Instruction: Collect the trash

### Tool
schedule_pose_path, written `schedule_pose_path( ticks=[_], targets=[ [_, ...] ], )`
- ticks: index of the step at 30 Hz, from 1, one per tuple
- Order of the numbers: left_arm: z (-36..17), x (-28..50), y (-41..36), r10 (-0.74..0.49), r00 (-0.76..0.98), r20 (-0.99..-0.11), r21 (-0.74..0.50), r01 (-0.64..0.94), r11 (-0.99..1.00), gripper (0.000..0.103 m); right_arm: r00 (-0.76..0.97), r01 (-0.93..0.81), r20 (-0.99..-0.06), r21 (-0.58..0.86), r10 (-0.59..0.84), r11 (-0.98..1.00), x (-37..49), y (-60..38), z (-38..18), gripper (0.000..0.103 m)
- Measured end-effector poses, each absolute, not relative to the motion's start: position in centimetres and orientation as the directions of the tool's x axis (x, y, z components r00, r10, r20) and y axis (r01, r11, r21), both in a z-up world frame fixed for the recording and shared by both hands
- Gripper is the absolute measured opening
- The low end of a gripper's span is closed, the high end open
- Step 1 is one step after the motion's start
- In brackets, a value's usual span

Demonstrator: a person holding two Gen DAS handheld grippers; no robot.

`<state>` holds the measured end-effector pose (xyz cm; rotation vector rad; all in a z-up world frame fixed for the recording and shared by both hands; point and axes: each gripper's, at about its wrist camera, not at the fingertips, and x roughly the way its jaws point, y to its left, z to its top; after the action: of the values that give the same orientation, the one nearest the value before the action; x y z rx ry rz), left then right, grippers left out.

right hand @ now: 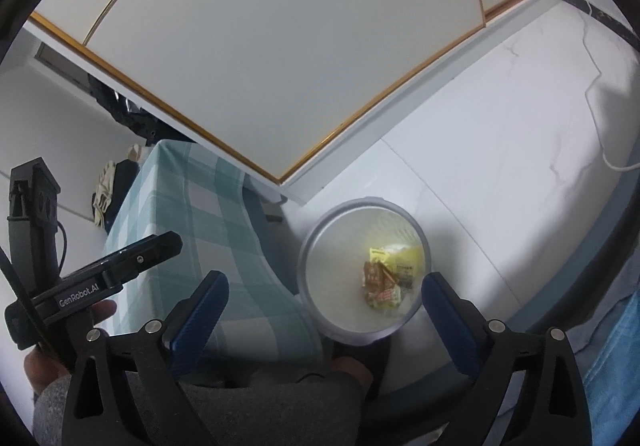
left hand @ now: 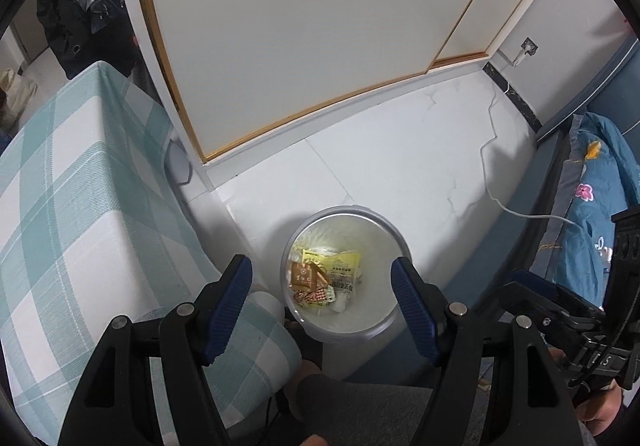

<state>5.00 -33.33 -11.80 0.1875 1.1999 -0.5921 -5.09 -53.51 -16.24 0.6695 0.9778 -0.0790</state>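
The trash is seen at the bottom of the bin: yellow sachets, a brown packet and a red-and-white wrapper lie heaped together, toward one side of the floor of the bin rather than at its centre. In the right wrist view the same heap is seen against the wall of the bin nearest the right-hand finger. No long axis can be given for the heap; the bin is round, so no approach angle is favoured.

The bin stands on the pale floor, just beside a table draped in a checked cloth and in front of a white cabinet.

The left gripper is held above the bin and pointed steeply down, so that the trash is framed between its fingers; its jaws are parted fairly wide and nothing is held. The right gripper is also held above, with the bin below and ahead of it; its jaws are spread very wide and are empty. Neither gripper is judged clearly nearer.

No loose trash is seen on the floor or cloth. It is judged that whatever was to be dropped is already in the bin, and that the coming move leads away from the bin.
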Motion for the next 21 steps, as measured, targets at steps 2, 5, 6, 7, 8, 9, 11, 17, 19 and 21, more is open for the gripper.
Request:
schedule_pose_path(
  ticks=[2,5,6,7,8,9,11,17,19,21],
  targets=[
    [-11.71,4.93,-33.22,-0.329,0.238,-0.914,-0.165,0.522,0.837,0.069,0.574,0.347,-0.786,0.488,0.23,0.801,-5.14,-53.34,-16.14,0.098],
    [-11.54,4.76,-33.21,-0.334,0.239,-0.912,-0.169,0.522,0.836,0.069,0.576,0.346,-0.784,0.49,0.231,0.8,-5.24,-53.33,-16.06,0.098],
    [-11.44,4.74,-33.11,-0.334,0.24,-0.911,-0.169,0.523,0.836,0.069,0.577,0.348,-0.783,0.492,0.231,0.798,-5.26,-53.36,-16.01,0.098],
    [-11.39,4.67,-33.14,-0.336,0.24,-0.911,-0.169,0.524,0.835,0.069,0.579,0.348,-0.782,0.492,0.23,0.798,-5.32,-53.41,-15.98,0.098],
    [-11.34,4.65,-33.14,-0.339,0.242,-0.909,-0.172,0.524,0.834,0.069,0.58,0.348,-0.781,0.493,0.229,0.798,-5.36,-53.44,-15.91,0.098],
    [-11.29,4.59,-33.14,-0.34,0.244,-0.908,-0.172,0.524,0.835,0.069,0.582,0.347,-0.781,0.492,0.227,0.799,-5.4,-53.42,-15.82,0.098],
    [-11.22,4.58,-33.1,-0.341,0.242,-0.908,-0.174,0.524,0.834,0.069,0.583,0.346,-0.781,0.489,0.225,0.801,-5.38,-53.38,-15.68,0.098],
    [-11.06,4.49,-32.85,-0.344,0.24,-0.908,-0.176,0.526,0.832,0.069,0.588,0.342,-0.778,0.487,0.222,0.804,-5.46,-53.27,-15.52,0.098],
    [-10.97,4.39,-32.87,-0.347,0.242,-0.906,-0.177,0.528,0.831,0.069,0.586,0.343,-0.78,0.485,0.22,0.804,-5.5,-53.24,-15.54,0.098],
    [-10.84,4.28,-32.88,-0.349,0.244,-0.905,-0.177,0.53,0.829,0.069,0.585,0.348,-0.78,0.488,0.222,0.801,-5.56,-53.31,-15.55,0.098]
  ],
)
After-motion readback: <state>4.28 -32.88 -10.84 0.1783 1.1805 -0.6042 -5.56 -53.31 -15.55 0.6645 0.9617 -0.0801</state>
